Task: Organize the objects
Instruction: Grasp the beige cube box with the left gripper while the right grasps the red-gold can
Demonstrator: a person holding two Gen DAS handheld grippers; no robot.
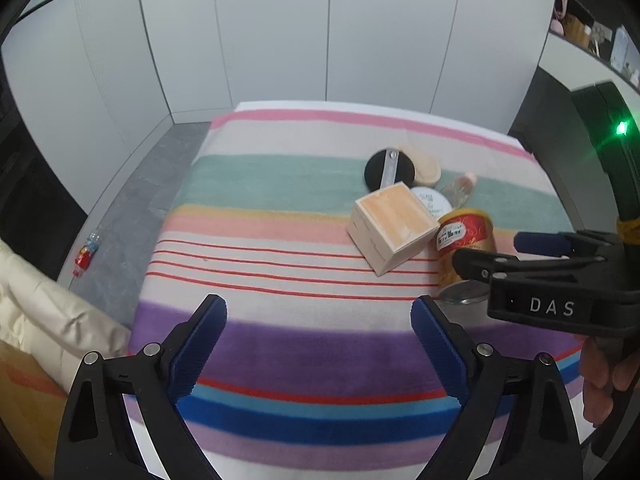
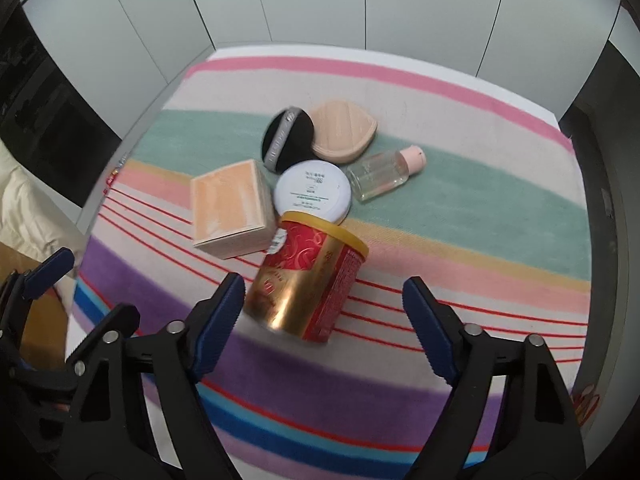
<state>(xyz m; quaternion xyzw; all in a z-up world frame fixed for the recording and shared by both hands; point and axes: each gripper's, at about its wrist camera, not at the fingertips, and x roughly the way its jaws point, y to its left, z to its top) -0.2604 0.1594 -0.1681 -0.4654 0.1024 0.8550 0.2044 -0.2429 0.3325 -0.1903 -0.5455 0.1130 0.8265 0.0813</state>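
Nearby, red-and-gold can (image 2: 308,280) on its side, yellow lid, beside peach box (image 2: 230,208)

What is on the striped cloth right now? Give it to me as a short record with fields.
surface: striped cloth over a table
can: red and gold can lying on its side, nearest the right gripper
box: wooden box, left of the can
jar: white round jar behind the can
puffs: black powder puff and beige teardrop puff at the back
bottle: clear bottle with pink cap, lying down
right gripper: open, can between its fingers
left gripper: open, empty
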